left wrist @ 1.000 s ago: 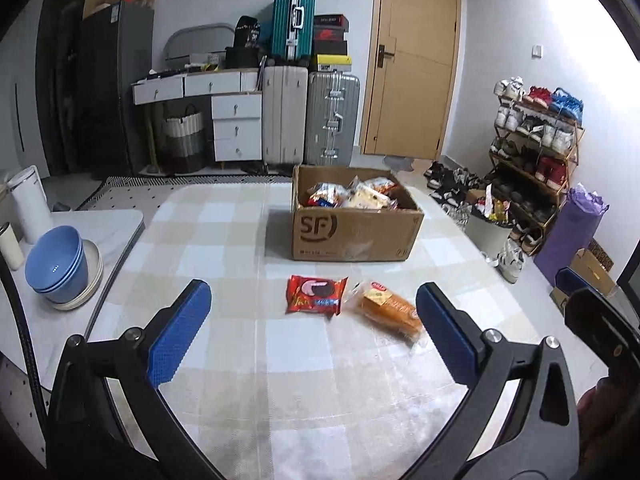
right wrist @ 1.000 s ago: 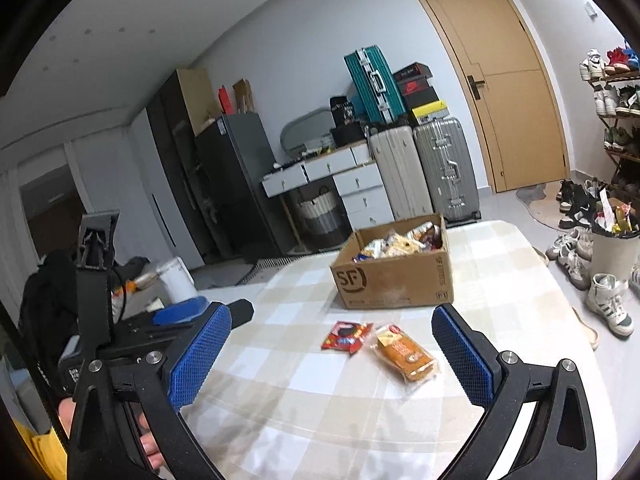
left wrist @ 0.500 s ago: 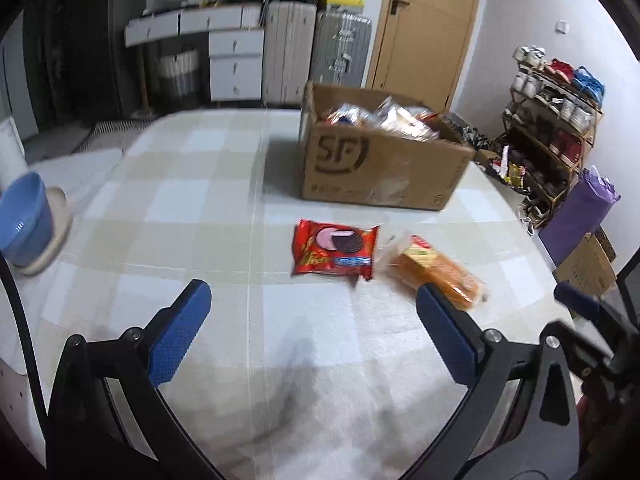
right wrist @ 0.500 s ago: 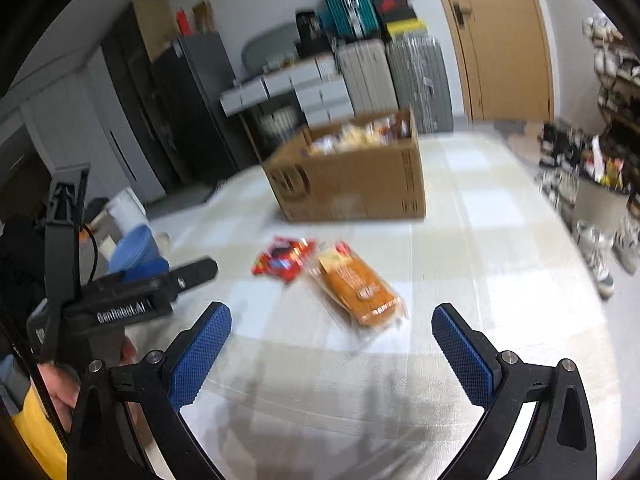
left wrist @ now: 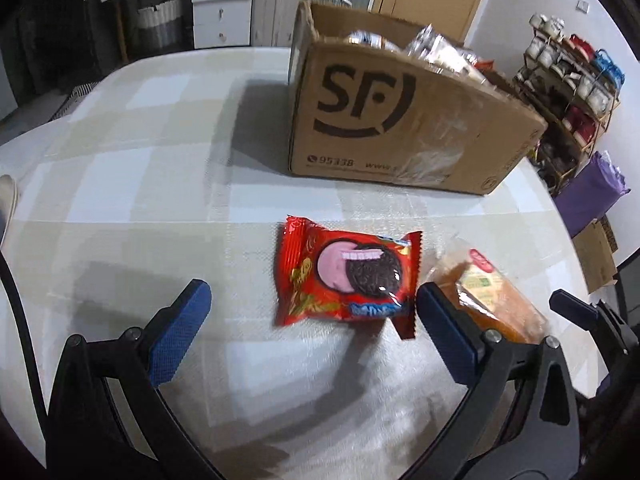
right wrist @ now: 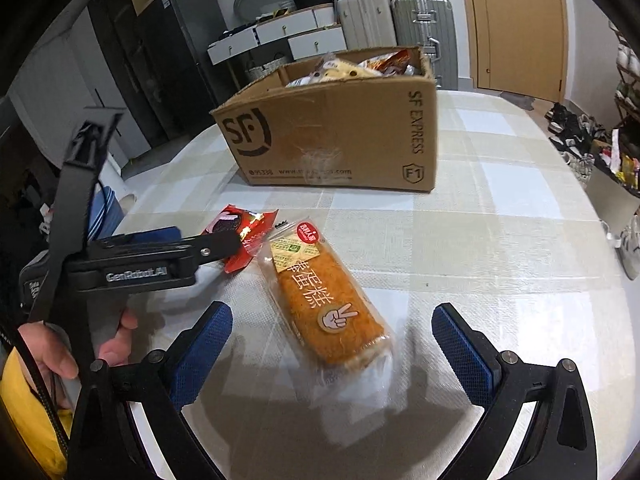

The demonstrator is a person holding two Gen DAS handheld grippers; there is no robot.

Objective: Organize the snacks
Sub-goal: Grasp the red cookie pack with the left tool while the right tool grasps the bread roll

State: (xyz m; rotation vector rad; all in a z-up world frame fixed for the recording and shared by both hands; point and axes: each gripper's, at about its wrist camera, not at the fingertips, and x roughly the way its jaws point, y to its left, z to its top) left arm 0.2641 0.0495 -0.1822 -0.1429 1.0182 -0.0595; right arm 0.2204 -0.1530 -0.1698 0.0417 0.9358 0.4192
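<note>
Left gripper (left wrist: 310, 312) is gaping wide around a red cookie packet (left wrist: 346, 280); right gripper (right wrist: 332, 340) is spreading wide around a wrapped cake (right wrist: 326, 304) on the checked tablecloth (right wrist: 500, 240).

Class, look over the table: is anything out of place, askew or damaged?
Two snacks lie loose on the table in front of the box, not in it: a red cookie pack and a cake, which lies askew to the box. The box front looks scuffed. Nothing is spilled.
</note>
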